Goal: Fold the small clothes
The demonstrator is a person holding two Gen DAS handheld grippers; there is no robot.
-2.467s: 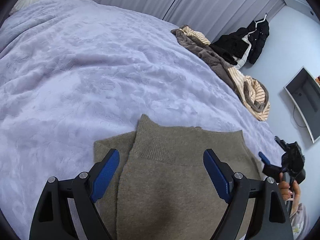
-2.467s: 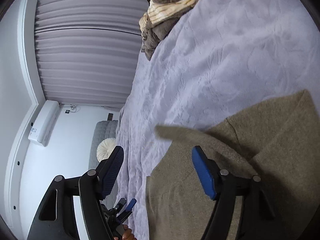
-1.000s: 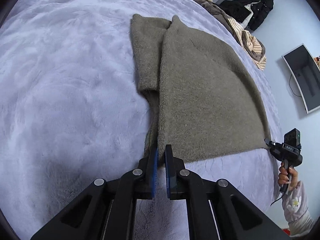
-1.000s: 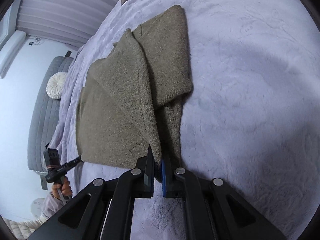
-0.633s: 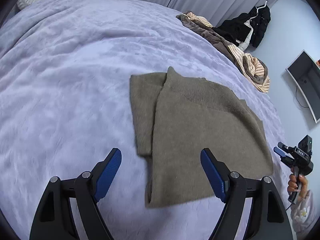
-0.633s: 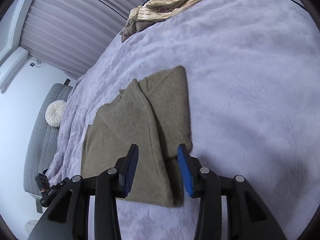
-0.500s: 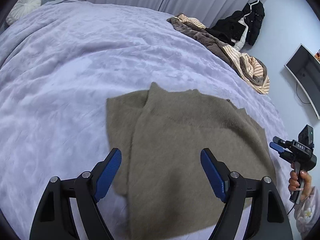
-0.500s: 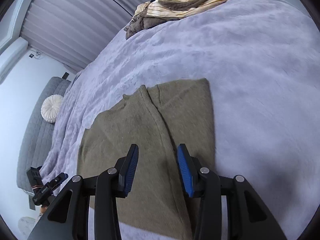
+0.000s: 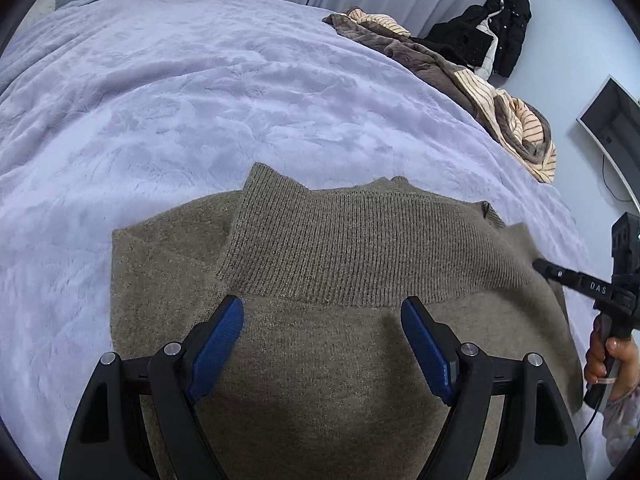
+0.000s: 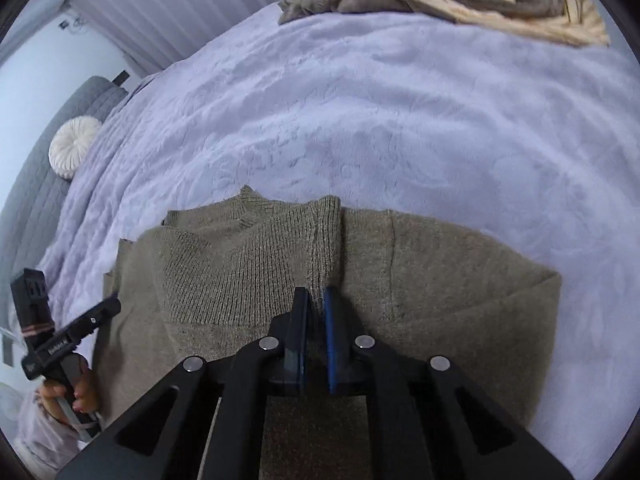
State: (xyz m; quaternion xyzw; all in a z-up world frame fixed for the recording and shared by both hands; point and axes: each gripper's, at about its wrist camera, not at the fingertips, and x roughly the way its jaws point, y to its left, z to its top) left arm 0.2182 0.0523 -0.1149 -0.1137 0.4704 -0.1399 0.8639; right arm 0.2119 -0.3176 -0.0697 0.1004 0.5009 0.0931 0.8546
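An olive-brown knit sweater (image 9: pixel 340 264) lies partly folded on the lilac bedspread (image 9: pixel 200 92); it also shows in the right wrist view (image 10: pixel 420 280). My left gripper (image 9: pixel 322 312) is open, its blue pads hovering just above the sweater below its ribbed band. My right gripper (image 10: pixel 316 300) is shut on a ribbed fold of the sweater near its middle. In the left wrist view the right gripper (image 9: pixel 560 276) appears at the sweater's right edge; in the right wrist view the left gripper (image 10: pixel 102 310) appears at the left.
A pile of striped and brown clothes (image 9: pixel 472 92) lies at the bed's far right edge. A black jacket (image 9: pixel 492 24) hangs beyond it. A monitor (image 9: pixel 616 128) stands at right. A round white cushion (image 10: pixel 74 146) sits by the grey headboard.
Both grippers moved in over the sweater. My right gripper closed on the ribbed fold; my left stayed open. A second ago both were shut on the hem.
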